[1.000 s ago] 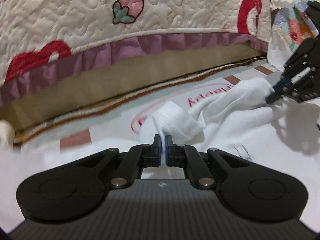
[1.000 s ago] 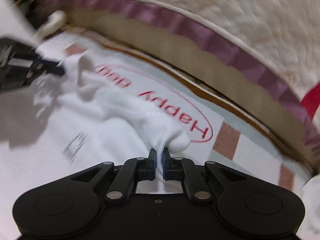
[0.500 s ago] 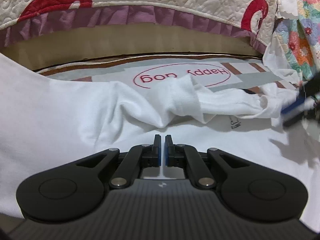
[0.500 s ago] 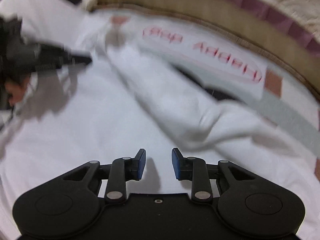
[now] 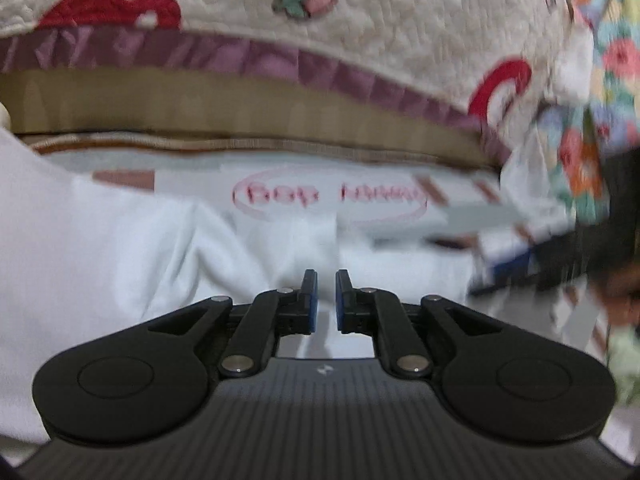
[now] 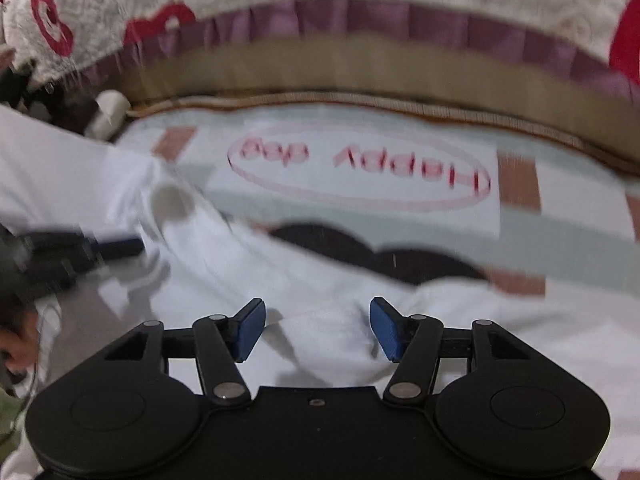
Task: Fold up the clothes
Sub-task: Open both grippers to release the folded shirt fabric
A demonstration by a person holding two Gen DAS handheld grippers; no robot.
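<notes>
1. A white cotton garment (image 6: 328,280) lies spread over a pale mat printed with a red oval "Happy dog" logo (image 6: 360,168), covering the near part of the mat and running off to the left.
2. The left black two-finger gripper (image 5: 323,296) hovers low over the white cloth with its blue-padded fingers (image 5: 310,300) parted by a narrow gap; nothing is pinched between them.
3. The right black two-finger gripper (image 6: 318,328) has its fingers spread wide above the cloth, holding nothing, and casts shadows on the fabric beneath.
4. In the right wrist view the left tool shows as a dark blurred shape at the left edge, its tip beside a raised fold of the garment; whether it touches the fold I cannot tell through the blur.
5. A dark shadowed hollow (image 6: 360,252) sits where the garment's far edge lifts off the mat.
6. Beyond the mat hangs a cream quilted bedspread with red motifs and a purple frill (image 5: 280,20), with a tan band (image 5: 240,108) under it.
7. A floral patchwork cloth (image 5: 592,120) hangs at the right of the left wrist view.
</notes>
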